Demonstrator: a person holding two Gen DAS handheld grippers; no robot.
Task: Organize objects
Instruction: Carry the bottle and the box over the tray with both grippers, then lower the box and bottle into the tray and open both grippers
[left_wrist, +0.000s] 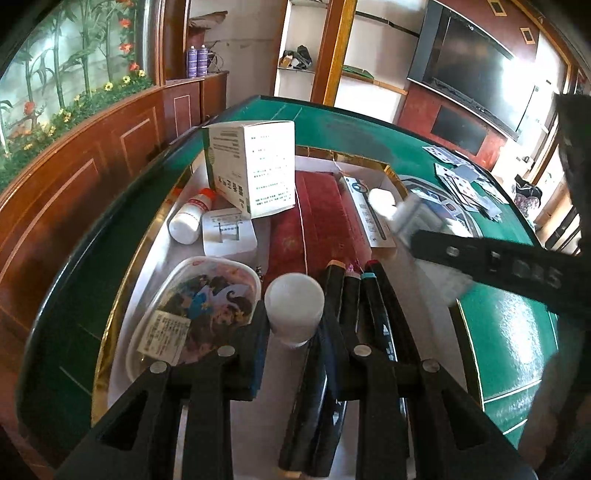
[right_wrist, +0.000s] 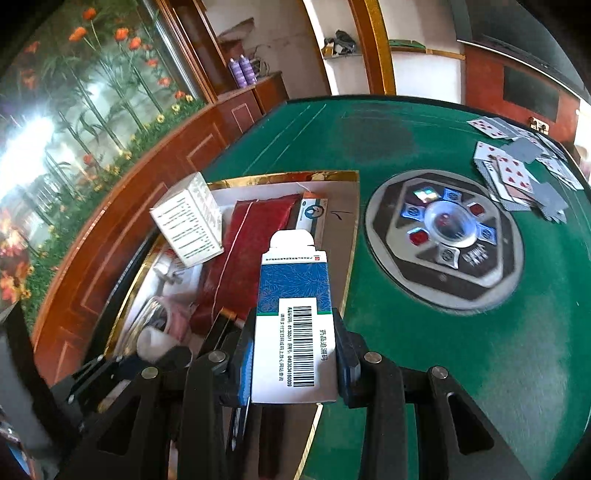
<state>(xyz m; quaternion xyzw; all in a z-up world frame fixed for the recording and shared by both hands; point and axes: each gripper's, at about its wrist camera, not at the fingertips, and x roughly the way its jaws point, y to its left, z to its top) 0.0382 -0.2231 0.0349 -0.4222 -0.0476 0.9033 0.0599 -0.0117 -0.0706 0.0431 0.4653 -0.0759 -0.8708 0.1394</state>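
A gold-rimmed white tray (left_wrist: 110, 328) on the green table holds a white-and-green box (left_wrist: 255, 170), a red cloth case (left_wrist: 317, 225), a pill bottle (left_wrist: 190, 218), a patterned lidded container (left_wrist: 192, 314), black markers (left_wrist: 373, 317) and a white round jar (left_wrist: 294, 308). My left gripper (left_wrist: 295, 332) is shut on the white jar, low over the tray. My right gripper (right_wrist: 293, 354) is shut on a blue-and-white medicine box (right_wrist: 293, 317) above the tray's right edge (right_wrist: 351, 236). The right gripper also shows in the left wrist view (left_wrist: 424, 229), blurred.
A round dice console (right_wrist: 443, 232) sits in the middle of the green table. Playing cards (right_wrist: 517, 170) lie scattered at the far right. A wooden rail and flower display run along the left. A flat white package (left_wrist: 229, 236) lies in the tray.
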